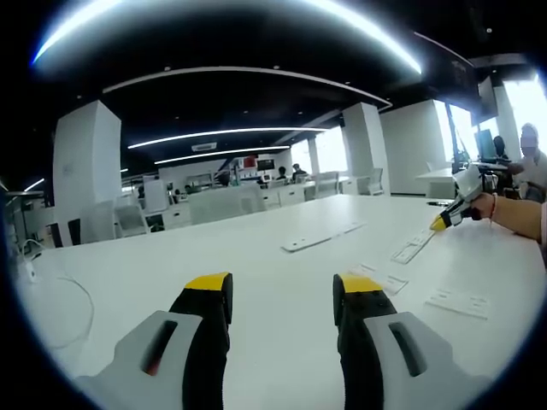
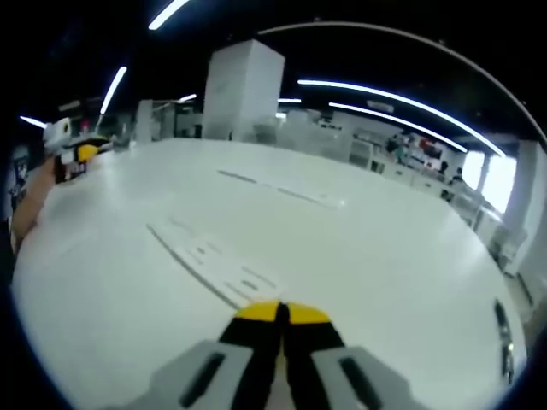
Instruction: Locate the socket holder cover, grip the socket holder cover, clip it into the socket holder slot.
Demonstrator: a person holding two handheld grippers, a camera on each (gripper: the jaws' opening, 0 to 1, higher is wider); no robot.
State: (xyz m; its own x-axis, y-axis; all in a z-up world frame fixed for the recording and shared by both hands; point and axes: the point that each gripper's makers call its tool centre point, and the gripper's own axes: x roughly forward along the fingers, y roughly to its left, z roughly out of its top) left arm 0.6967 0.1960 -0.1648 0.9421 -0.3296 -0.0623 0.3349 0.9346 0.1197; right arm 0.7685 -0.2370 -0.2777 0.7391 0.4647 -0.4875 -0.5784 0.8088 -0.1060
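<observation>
A long white slotted strip (image 2: 214, 260), the socket holder or its cover, lies flat on the white table (image 2: 376, 256) just ahead of my right gripper (image 2: 280, 314). Its jaws are shut, with nothing seen between them. A second long white strip (image 2: 282, 192) lies farther off. In the left gripper view, my left gripper (image 1: 284, 286) hovers open over bare table, holding nothing. Beyond it lie a long white strip (image 1: 320, 237), another strip (image 1: 413, 248) and two small flat white pieces (image 1: 380, 280) (image 1: 459, 301). The right gripper (image 1: 451, 212) enters from the right, held in a hand (image 1: 491, 205).
A thin white cable (image 1: 60, 307) loops on the table at the left. Office desks and chairs (image 1: 222, 203) stand past the far table edge, with people seated far back. The left gripper (image 2: 79, 154) and an arm show at the left edge. Dark small items (image 2: 504, 329) lie near the table's right edge.
</observation>
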